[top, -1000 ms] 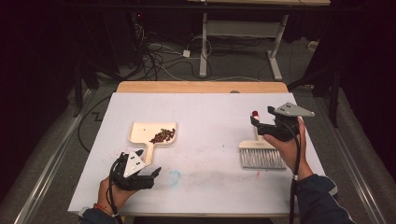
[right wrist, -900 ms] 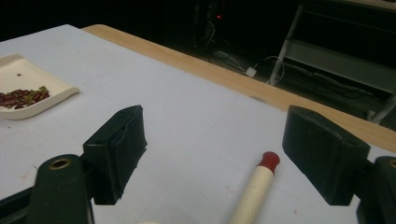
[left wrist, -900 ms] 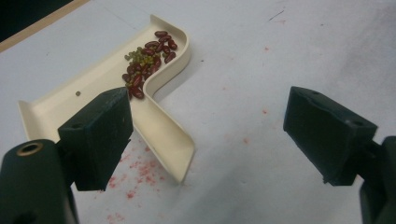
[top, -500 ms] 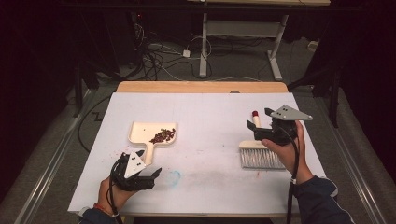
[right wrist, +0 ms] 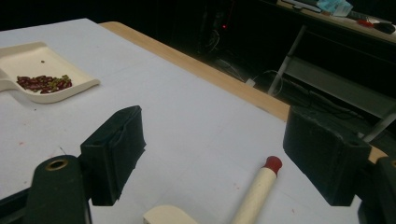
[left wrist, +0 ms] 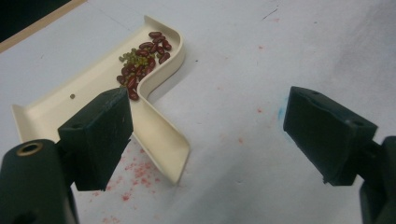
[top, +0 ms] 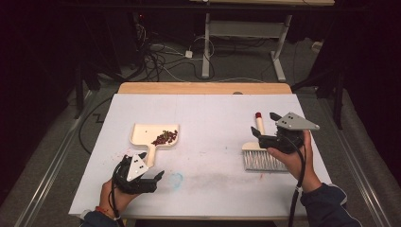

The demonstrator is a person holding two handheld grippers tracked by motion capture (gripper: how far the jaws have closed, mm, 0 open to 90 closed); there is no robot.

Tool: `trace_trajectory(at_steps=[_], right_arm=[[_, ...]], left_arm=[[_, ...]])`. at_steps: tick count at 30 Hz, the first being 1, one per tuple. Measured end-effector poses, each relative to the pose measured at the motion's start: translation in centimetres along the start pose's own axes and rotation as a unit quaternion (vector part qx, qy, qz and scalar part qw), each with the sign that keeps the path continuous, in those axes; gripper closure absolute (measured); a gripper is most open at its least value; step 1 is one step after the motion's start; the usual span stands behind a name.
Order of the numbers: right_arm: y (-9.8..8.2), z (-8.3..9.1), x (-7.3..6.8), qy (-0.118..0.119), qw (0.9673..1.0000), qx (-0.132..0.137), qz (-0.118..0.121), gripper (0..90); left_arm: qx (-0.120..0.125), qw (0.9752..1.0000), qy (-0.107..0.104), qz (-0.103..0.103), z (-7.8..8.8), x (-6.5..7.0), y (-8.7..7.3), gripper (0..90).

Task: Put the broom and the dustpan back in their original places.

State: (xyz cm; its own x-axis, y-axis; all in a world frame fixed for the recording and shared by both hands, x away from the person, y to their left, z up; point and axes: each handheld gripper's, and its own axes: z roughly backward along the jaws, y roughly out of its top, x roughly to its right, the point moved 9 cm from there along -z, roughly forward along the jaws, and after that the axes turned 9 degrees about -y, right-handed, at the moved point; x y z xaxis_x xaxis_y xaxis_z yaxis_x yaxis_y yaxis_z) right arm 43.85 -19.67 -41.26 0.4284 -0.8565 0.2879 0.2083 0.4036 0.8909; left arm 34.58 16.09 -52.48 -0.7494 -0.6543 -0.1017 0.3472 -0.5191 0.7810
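Cream plastic dustpan [top: 155,134] with a small heap of red and green beans [top: 164,137] sitting on the white table [top: 208,118], handle [left wrist: 161,140] pointing back toward the near edge. Left gripper [top: 142,177] just beside that handle's end, jaws spread wide, gripping nothing. Over on the other side, one cream hand brush with a red-tipped handle [top: 259,142], long axis running away from the person. Right gripper [top: 262,126] hovering right over it, wide open too, empty. One pan, one brush, two grippers.

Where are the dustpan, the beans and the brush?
dustpan [top: 142,134]: high view, bare floor of the tray.
beans [left wrist: 144,58]: left gripper view, middle of the pile.
brush [top: 261,161]: high view, bristles.
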Motion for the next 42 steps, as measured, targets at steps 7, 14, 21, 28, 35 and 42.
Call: trace_trajectory(at_steps=[7, 14, 21, 28, 35, 42], right_arm=[[-0.5, 0.7, 0.1, -0.012, 0.9999, -0.001, 0.012, 21.1], [-1.3, 1.2, 0.3, -0.015, 0.9998, -0.001, 0.013, 20.1], [-2.2, 1.7, 0.4, -0.012, 0.9997, 0.002, 0.019, 19.7], [-2.8, 2.4, 0.6, -0.013, 0.9996, 0.004, 0.025, 19.7], [-3.7, 3.0, 0.8, -0.014, 0.9993, 0.004, 0.033, 19.7], [-4.8, 3.6, 0.6, -0.010, 0.9992, -0.003, 0.040, 19.7]], left_arm=[[0.002, 1.0000, 0.006, -0.001, 0.1, -0.1, 0.1, 15.4], [0.000, 1.0000, 0.004, -0.004, 0.1, 0.0, 0.0, 15.3], [0.000, 1.0000, 0.003, -0.004, 0.1, 0.0, 0.0, 15.4], [-0.003, 1.0000, 0.004, -0.006, 0.1, 0.0, -0.1, 15.3], [-0.004, 0.9999, 0.003, -0.009, 0.0, 0.0, -0.1, 15.3], [-0.005, 0.9999, 0.002, -0.009, 0.0, 0.1, -0.1, 15.3]])
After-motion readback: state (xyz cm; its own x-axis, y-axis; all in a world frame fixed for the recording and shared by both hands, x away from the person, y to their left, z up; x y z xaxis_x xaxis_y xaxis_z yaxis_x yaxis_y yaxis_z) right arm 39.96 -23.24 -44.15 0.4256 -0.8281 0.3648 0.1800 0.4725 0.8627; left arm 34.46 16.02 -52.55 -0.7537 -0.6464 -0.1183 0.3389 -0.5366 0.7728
